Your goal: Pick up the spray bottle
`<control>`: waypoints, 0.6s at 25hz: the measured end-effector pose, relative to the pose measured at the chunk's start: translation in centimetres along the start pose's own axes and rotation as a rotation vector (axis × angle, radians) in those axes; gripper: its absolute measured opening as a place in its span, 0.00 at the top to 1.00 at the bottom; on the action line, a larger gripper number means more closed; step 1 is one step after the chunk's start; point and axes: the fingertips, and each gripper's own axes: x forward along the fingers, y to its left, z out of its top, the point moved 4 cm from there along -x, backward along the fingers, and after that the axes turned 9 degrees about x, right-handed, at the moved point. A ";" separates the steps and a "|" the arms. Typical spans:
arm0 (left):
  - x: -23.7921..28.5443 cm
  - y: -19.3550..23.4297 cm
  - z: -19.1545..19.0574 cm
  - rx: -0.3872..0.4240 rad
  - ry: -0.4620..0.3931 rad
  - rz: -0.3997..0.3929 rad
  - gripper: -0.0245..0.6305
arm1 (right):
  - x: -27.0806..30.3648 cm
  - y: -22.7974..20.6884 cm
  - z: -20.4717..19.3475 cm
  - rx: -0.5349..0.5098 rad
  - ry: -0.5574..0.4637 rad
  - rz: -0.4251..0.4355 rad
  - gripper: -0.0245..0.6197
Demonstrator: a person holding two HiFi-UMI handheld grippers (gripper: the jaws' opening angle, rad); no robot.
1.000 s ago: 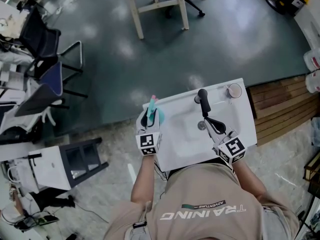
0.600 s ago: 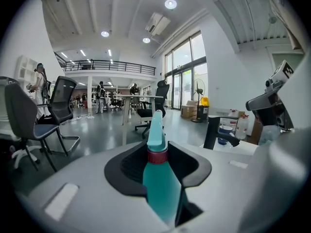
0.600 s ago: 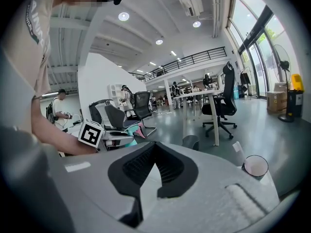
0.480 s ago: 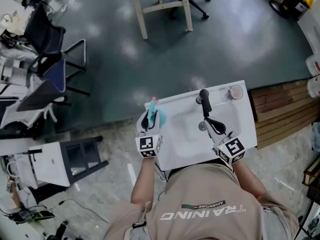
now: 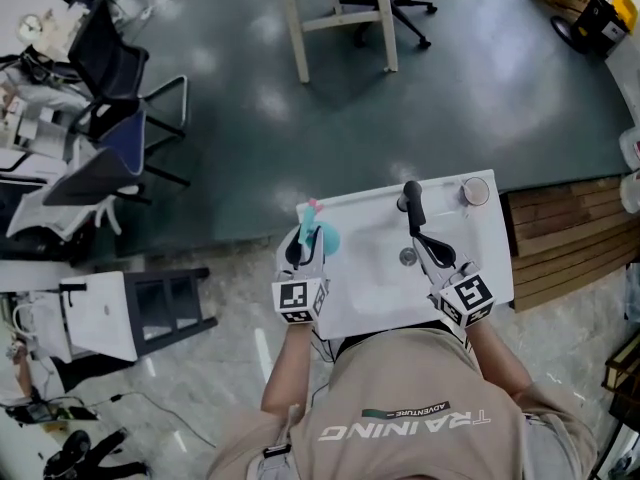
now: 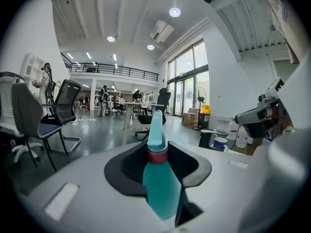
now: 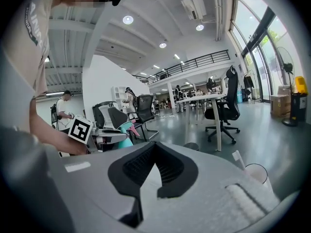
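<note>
since a second ago the left gripper (image 5: 305, 240) has come up a little with the spray bottle (image 6: 160, 188), and more of its teal body shows beside the jaws in the head view; the right gripper (image 7: 155, 147) sits much where it was.

the left gripper's jaws stand fairly wide and are clamped on the bottle's body, one dark pad on each side. in the left gripper view the bottle stands roughly upright between them, with a red collar (image 6: 157, 155) under a pale teal spray head that points away from the person. from above, the bottle hangs over the left edge of a white sink unit (image 5: 480, 248). i cannot tell whether its base is clear of the surface.

the right gripper rests over the middle of the sink unit, near the drain (image 5: 407, 257). its jaws are drawn together at the tips with nothing between them. just beyond them a dark tap (image 5: 410, 203) stands at the back of the basin, and a round cup (image 5: 474, 190) sits at the far right corner. the two grippers are well apart, one at each side of the basin.

beyond the sink unit lies a dark glossy floor with office chairs (image 5: 120, 138) to the left and the legs of a white table (image 5: 340, 28) at the top. wooden decking (image 5: 570, 228) runs along the right.
</note>
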 end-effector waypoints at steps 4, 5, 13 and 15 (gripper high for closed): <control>-1.3 -0.8 0.9 0.003 -0.018 0.014 0.74 | -0.2 0.2 0.2 -0.010 -0.009 0.022 0.96; -1.6 -1.0 1.1 0.004 -0.022 0.019 0.74 | -0.2 0.3 0.3 -0.013 -0.011 0.028 0.96; -4.0 -1.9 3.4 0.025 -0.061 0.049 0.74 | -0.5 0.7 1.1 -0.036 -0.035 0.068 0.96; -4.4 -2.3 4.1 0.034 -0.068 0.054 0.74 | -0.7 0.6 1.4 -0.040 -0.045 0.075 0.96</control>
